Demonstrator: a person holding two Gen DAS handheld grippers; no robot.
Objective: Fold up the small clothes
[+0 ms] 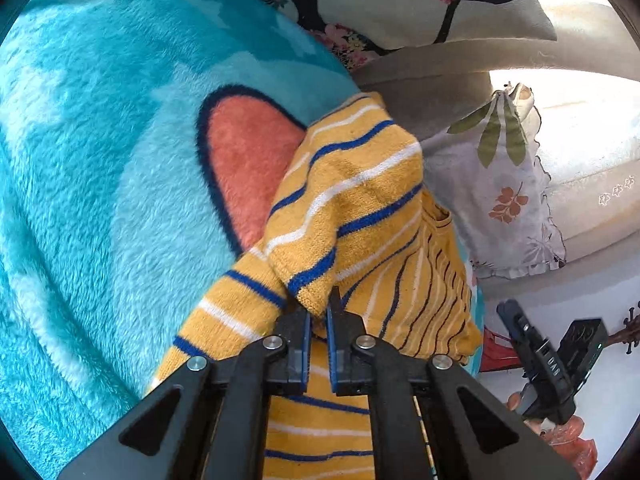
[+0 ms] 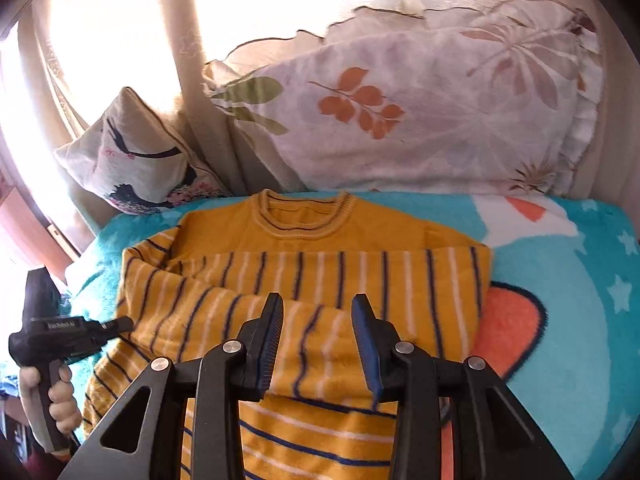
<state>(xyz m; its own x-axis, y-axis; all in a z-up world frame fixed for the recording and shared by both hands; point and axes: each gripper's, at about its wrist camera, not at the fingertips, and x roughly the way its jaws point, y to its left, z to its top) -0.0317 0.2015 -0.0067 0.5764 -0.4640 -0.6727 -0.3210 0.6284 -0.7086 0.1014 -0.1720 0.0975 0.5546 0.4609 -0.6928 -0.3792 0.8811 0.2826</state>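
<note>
A small yellow sweater (image 2: 304, 280) with blue and white stripes lies on a fluffy blue blanket (image 2: 580, 320). Its round neck hole points toward the pillows at the back. Both sleeves are folded across the front of the sweater, one over the other. The left gripper (image 1: 319, 312) has its two fingers squeezed together on a bit of the yellow knit, a sleeve part that bunches up just past the fingertips and stands higher than the blanket. In the left wrist view the rest of the sweater hangs down and spreads out to the right. The right gripper (image 2: 318, 332) hovers over the lower part of the sweater with its two fingers spread wide apart and nothing between them. The blue pads (image 2: 366, 340) on its fingers show clearly. The blanket has a big orange shape (image 2: 508, 328) with a dark blue edge, just beside the right side of the sweater, and little white stars near the far right. Behind the blanket leans a white pillow with orange and green leaves (image 2: 400, 120). To its left sits a smaller cushion with a black bird and pink flowers (image 2: 132, 160). A cream curtain (image 2: 120, 20) glows with bright sun behind them. At the left edge of the right wrist view, the person's left hand (image 2: 56, 396) holds the black handle of the left gripper.
</note>
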